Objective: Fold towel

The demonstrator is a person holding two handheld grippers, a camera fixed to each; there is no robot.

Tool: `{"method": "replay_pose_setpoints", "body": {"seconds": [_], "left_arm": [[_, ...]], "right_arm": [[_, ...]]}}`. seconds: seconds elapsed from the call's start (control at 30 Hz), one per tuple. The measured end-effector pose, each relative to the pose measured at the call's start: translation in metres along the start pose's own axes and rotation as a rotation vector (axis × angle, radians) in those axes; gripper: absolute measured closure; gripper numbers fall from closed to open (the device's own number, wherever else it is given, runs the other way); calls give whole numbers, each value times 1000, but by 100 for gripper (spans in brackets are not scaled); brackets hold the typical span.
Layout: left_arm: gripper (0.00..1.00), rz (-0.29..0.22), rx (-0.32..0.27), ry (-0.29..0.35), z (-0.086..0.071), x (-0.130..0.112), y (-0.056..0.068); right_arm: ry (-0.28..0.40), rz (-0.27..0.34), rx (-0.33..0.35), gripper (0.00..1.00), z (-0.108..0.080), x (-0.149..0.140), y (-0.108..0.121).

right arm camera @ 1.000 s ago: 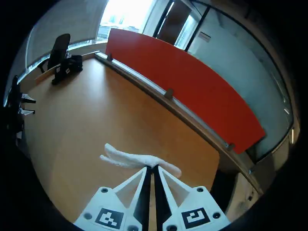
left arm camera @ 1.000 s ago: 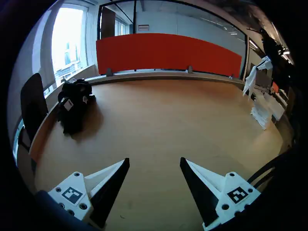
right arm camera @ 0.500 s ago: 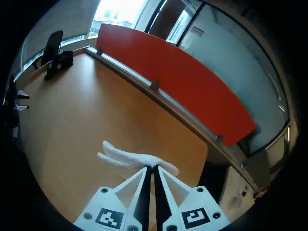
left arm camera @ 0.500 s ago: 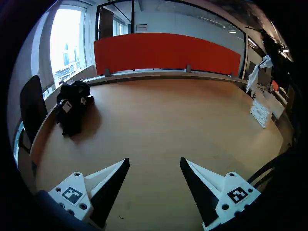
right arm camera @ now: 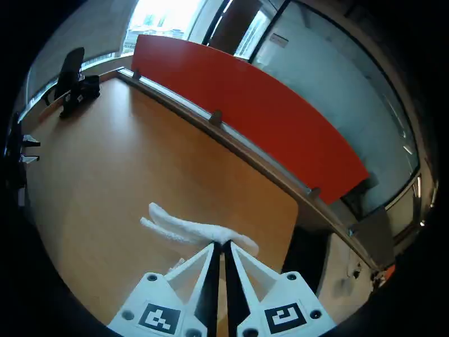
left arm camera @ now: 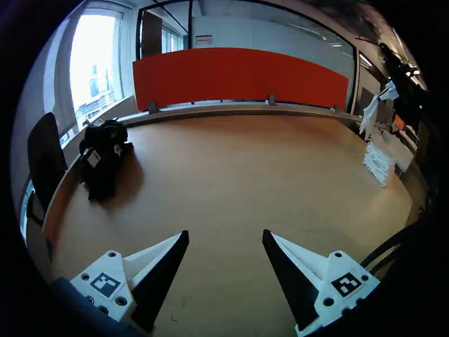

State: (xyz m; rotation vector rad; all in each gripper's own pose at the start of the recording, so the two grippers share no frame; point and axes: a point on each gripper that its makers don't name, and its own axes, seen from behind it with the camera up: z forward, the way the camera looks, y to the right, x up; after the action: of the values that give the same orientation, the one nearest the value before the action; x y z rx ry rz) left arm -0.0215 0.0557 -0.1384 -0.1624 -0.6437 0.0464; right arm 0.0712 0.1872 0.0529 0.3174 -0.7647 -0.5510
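Observation:
A white towel (right arm camera: 196, 230) hangs bunched in a long roll above the wooden table (right arm camera: 140, 168) in the right gripper view. My right gripper (right arm camera: 223, 245) is shut on the towel's near edge, its fingers pressed together. In the left gripper view my left gripper (left arm camera: 224, 233) stands open above the bare table (left arm camera: 236, 168), nothing between its fingers. At that view's far right a white towel (left arm camera: 369, 112) dangles from a dark shape above the table's end.
A black bag (left arm camera: 101, 160) lies at the table's left end beside a black chair (left arm camera: 44, 154). A red partition (left arm camera: 241, 76) runs along the far edge. A stack of folded white towels (left arm camera: 380, 163) sits at the right end.
The right gripper has carried the towel a little farther along, so more of the table's far corner and the floor beyond it shows. The left gripper has drifted only slightly and stays open.

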Motion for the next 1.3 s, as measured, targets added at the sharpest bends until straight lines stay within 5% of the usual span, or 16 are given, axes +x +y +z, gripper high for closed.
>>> {"method": "replay_pose_setpoints", "body": {"seconds": [0.67,1.3], "left_arm": [[3,11,-12,-10,0,-1,6],[2,18,-11,-16,-2,-3,6]], "right_arm": [[-111,127,-11,95,-31,-112,-3],[-227,218,1,95,-31,-186,-20]]}}
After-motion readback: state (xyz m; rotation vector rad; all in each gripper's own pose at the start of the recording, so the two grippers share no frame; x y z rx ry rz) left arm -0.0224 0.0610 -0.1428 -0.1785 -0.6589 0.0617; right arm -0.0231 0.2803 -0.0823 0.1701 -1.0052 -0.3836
